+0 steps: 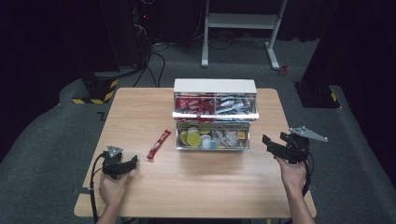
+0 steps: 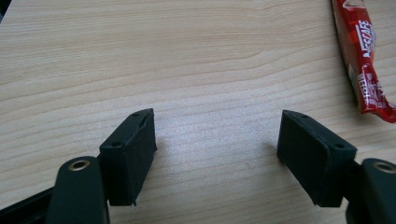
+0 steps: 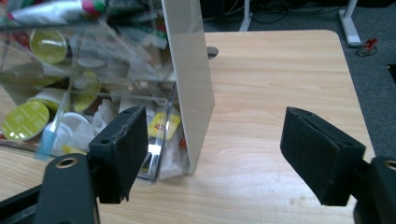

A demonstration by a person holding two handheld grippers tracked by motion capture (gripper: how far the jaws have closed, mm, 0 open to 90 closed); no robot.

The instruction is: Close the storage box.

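A clear two-level organiser (image 1: 215, 85) with a white top stands at the middle back of the wooden table (image 1: 196, 186). Its upper level holds red and silvery sachets (image 1: 194, 103). Its lower level holds yellow-green capsules (image 1: 192, 137) and small packets. A red sachet (image 1: 159, 144) lies flat on the table to the left of the box. My left gripper (image 1: 132, 164) is open low over bare wood, the red sachet (image 2: 364, 60) ahead to its right. My right gripper (image 1: 273, 142) is open beside the box's right end, nothing between its jaws; the box's side wall (image 3: 189, 70) stands just ahead.
The table's right edge (image 3: 359, 116) lies close beside my right gripper. Beyond the table are grey floor, a white desk frame (image 1: 240, 21), black stands and cables (image 1: 156, 60). Bare wood stretches between the two hands.
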